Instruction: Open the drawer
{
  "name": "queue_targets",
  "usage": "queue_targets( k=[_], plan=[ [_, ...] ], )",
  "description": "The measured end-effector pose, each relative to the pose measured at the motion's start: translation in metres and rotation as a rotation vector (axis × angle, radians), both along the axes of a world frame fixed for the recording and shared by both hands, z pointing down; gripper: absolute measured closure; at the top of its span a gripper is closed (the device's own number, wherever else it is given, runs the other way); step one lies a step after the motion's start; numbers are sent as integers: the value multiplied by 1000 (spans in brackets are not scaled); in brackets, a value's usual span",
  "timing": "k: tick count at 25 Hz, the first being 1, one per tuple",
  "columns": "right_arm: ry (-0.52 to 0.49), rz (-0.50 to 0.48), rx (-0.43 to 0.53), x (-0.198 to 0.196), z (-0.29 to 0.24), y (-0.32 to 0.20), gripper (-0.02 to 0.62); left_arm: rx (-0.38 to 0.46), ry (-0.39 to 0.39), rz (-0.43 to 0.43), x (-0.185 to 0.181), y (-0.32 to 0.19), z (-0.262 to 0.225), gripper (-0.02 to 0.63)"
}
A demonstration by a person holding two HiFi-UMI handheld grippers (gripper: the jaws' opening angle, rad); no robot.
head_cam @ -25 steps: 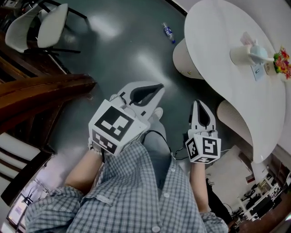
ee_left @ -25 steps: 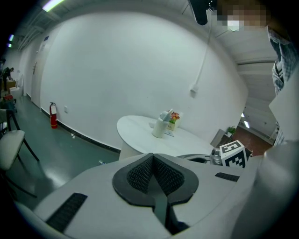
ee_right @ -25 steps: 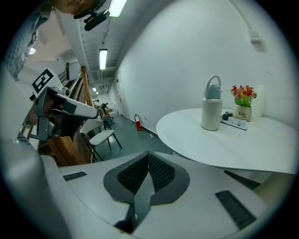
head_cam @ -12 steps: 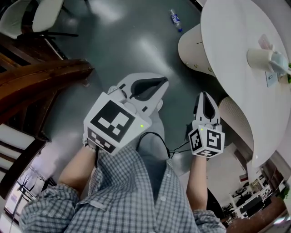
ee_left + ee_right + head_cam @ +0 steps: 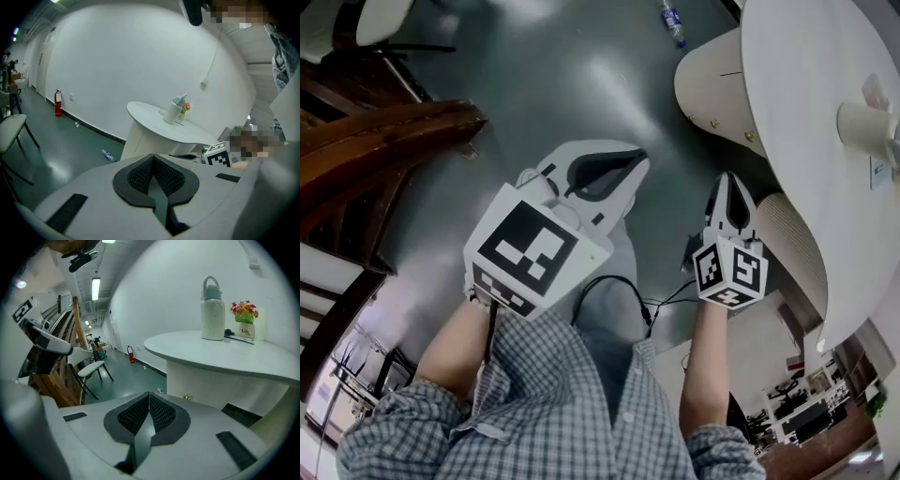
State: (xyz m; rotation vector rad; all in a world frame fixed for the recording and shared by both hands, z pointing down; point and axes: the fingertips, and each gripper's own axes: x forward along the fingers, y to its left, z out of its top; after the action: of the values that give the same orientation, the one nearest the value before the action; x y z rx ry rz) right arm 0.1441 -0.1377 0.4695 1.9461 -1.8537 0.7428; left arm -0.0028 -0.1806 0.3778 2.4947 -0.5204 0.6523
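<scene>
Beyond the closed right tool (image 5: 149, 397), a card (image 5: 245, 332) reads "Life".

Drawer (image 5: 724, 105) set in the curved, cream-white pedestal (image 5: 701, 75) beneath the round white tabletop (image 5: 806, 112), at the upper right of the head view. Front flush with the pedestal's face and so shut, its edges hardly traceable apart from a faint seam, its height on the pedestal not clear. Marked only by small brass knobs (image 5: 713, 123): two close together on the side turned toward the person in the head view, one glinting low on the same white wall in the right gripper view, just under the tabletop's overhang.
</scene>
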Motion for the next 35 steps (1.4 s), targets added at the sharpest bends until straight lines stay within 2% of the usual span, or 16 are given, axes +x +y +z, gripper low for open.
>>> queue_targets(
  k=[13, 17, 21, 23, 25, 35],
  plan=[
    [58, 192, -45, 59, 69, -3, 584, -45, -9, -66, -4, 0, 45, 601],
    [76, 225, -70, 67, 90, -13, 583, -73, -25, -95, -15, -3, 57, 601],
    [101, 250, -77, 86, 98, -18, 583, -85, -33, -96, -11, 6, 61, 601],
    [129, 241, -80, 94, 98, -18, 565, -89, -36, -94, -7, 14, 60, 601],
    [139, 243, -84, 99, 100, -21, 517, -92, -39, -92, -5, 17, 61, 601],
    [121, 318, -85, 118, 119, -37, 485, -127, -43, -89, -8, 22, 73, 601]
  ],
)
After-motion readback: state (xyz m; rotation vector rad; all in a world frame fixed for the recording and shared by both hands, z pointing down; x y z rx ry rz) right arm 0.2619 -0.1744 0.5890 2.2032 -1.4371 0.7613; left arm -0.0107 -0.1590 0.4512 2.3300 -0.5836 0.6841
